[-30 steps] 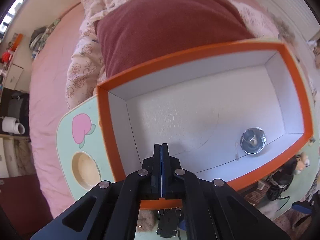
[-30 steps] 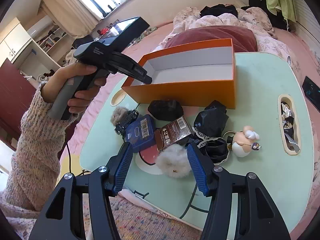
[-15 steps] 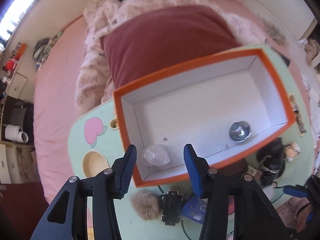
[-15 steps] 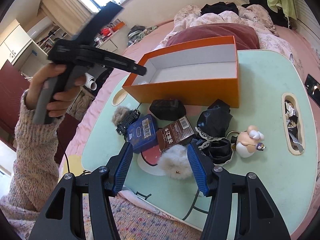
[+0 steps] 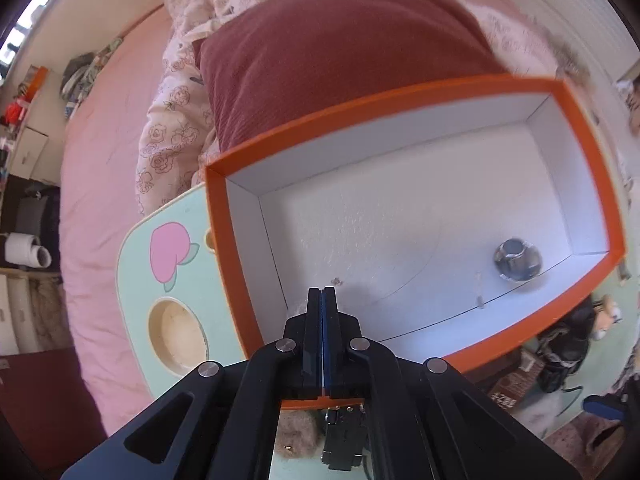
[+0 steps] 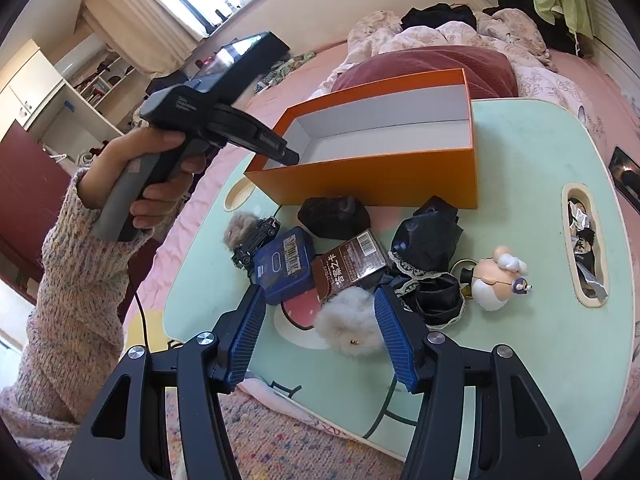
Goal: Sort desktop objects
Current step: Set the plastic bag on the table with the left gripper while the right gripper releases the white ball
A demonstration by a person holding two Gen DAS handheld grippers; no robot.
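Note:
An orange box (image 5: pixel 224 216) with a white inside stands on the mint table (image 6: pixel 532 168). It holds a shiny silver round object (image 5: pixel 518 260). My left gripper (image 5: pixel 323 300) is shut and empty, over the box's near left corner; it also shows in the right wrist view (image 6: pixel 290 156). My right gripper (image 6: pixel 320 312) is open, low over a white fluffy pompom (image 6: pixel 352 326). In front of the box lie a blue tin (image 6: pixel 284 266), a brown card pack (image 6: pixel 350 266), a toy car (image 6: pixel 254 240), a beige pompom (image 6: pixel 240 228), black pouches (image 6: pixel 334 216) and a small doll figure (image 6: pixel 496 278).
The table has a cup hole (image 5: pixel 176 330) at left and a slot with wrappers (image 6: pixel 584 240) at right. A bed with a maroon pillow (image 5: pixel 340 60) lies behind the box. Black lace cloth (image 6: pixel 428 248) sits beside the doll.
The left gripper opened half a second ago above the box, where a clear crumpled item lay, and has shut again lower over the box's near corner. The right gripper stayed open over the pompom.

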